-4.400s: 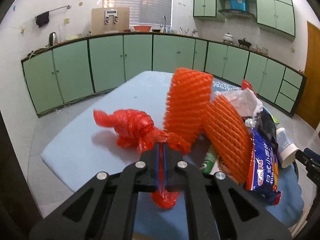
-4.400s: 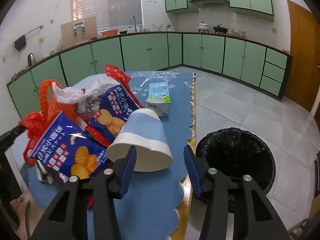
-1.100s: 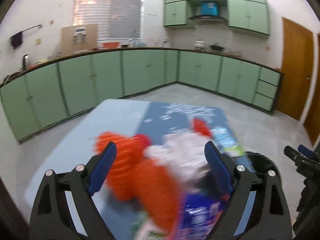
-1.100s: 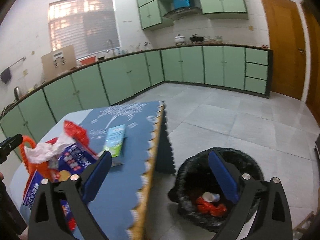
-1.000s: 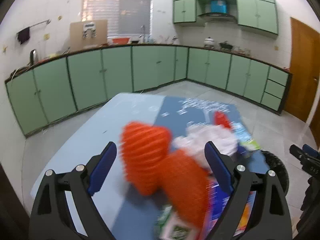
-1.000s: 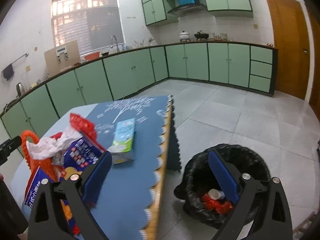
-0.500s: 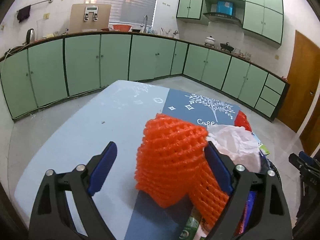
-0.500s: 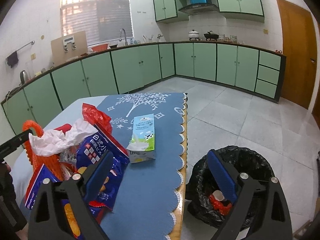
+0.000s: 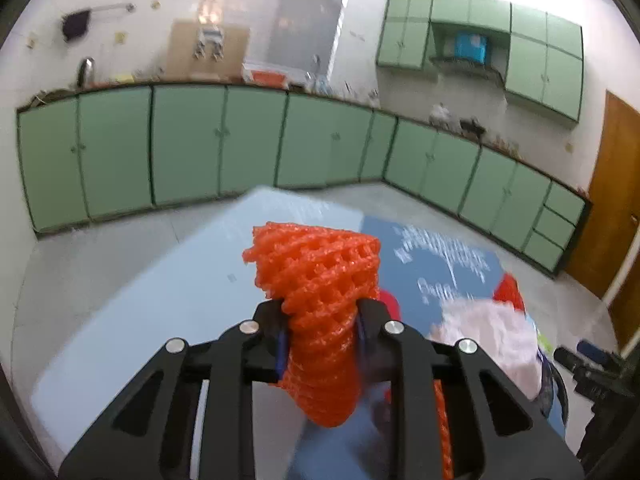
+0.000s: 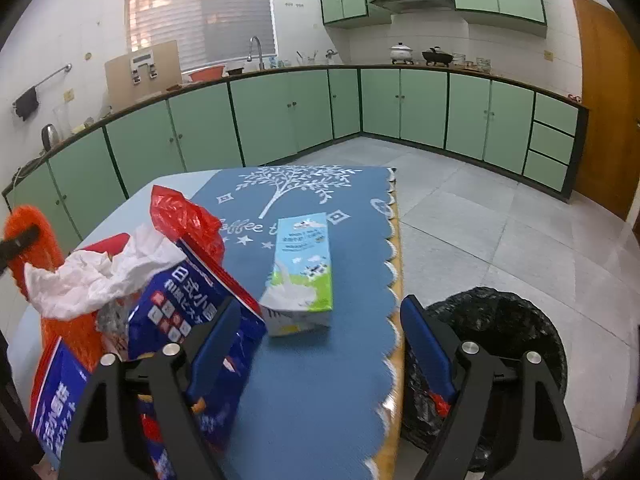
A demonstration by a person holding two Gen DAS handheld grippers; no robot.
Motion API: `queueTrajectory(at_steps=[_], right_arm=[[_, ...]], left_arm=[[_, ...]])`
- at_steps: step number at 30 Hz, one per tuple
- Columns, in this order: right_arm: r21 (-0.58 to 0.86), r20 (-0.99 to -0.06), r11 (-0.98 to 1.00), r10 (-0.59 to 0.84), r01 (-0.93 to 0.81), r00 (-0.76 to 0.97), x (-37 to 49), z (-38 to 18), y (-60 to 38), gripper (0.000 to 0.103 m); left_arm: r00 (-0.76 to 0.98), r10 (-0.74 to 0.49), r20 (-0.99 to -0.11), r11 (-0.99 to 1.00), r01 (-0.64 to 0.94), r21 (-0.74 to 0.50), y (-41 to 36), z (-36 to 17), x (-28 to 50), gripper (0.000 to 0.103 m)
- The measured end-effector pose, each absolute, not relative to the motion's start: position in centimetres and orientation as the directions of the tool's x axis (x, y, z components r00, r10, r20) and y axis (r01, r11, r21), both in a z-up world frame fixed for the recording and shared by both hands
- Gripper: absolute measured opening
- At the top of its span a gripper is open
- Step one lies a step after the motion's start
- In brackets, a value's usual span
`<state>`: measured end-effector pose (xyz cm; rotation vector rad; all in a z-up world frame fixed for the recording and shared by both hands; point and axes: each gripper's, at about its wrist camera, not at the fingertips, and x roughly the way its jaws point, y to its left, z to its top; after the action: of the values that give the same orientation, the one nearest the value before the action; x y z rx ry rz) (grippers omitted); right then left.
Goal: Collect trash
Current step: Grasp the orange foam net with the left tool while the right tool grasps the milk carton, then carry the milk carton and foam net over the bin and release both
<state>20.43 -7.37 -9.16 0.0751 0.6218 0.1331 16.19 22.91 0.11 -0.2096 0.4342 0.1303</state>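
Left wrist view: one orange foam net [image 9: 320, 304] up off the table [image 9: 132, 312], pinched between closing jaws of the left gripper [image 9: 320, 320], pads pressing its sides. Blurred white wrapper [image 9: 492, 340] to the right, hard to make out. Right wrist view: one milk carton [image 10: 302, 272] lying flat on the blue mat [image 10: 320, 380], two blue snack bags [image 10: 180, 300], one red bag [image 10: 184, 220], one black-lined bin [image 10: 500, 340] on the floor beside the table. Right gripper [image 10: 320, 340] tilted down, jaws wide but closing, nothing gripped. Bin contents mostly hidden.
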Motion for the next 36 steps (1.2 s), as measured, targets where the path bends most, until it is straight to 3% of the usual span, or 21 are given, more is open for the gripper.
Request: queueTrajectory(at_steps=[5,12,16,18,27,36], right_arm=[[0.102,-0.599,0.990,0.141,-0.100,0.788,22.3,-9.9,-6.5,0.081],[0.125,-0.655,0.988,0.153,-0.094,0.739,24.3,-10.8,-6.6,0.080],[0.128,-0.678,0.986,0.164,-0.104,0.717,25.0,-11.2,-6.3,0.064],[0.142,-0.689,0.983,0.182,-0.116,0.702,25.2,-11.5,-6.3,0.047],[0.182,-0.632,0.975,0.213,-0.124,0.745,23.8,-9.8,-7.5,0.046],[0.253,-0.559,0.961,0.238,-0.110,0.794,21.2,-6.6,-12.4,0.046]], left_arm=[[0.923,0.100,-0.372,0.976,-0.165,-0.145,21.3,1.6,16.2,0.023],[0.929,0.046,-0.367,0.980,-0.113,-0.163,19.3,1.8,17.5,0.023],[0.932,0.024,-0.361,0.981,-0.091,-0.169,18.5,2.3,17.9,0.023],[0.932,0.013,-0.363,0.982,-0.080,-0.172,18.1,2.4,18.0,0.023],[0.936,-0.043,-0.350,0.985,-0.020,-0.174,16.6,3.0,17.5,0.023],[0.948,-0.205,-0.242,0.957,0.142,-0.252,11.2,6.1,16.7,0.023]])
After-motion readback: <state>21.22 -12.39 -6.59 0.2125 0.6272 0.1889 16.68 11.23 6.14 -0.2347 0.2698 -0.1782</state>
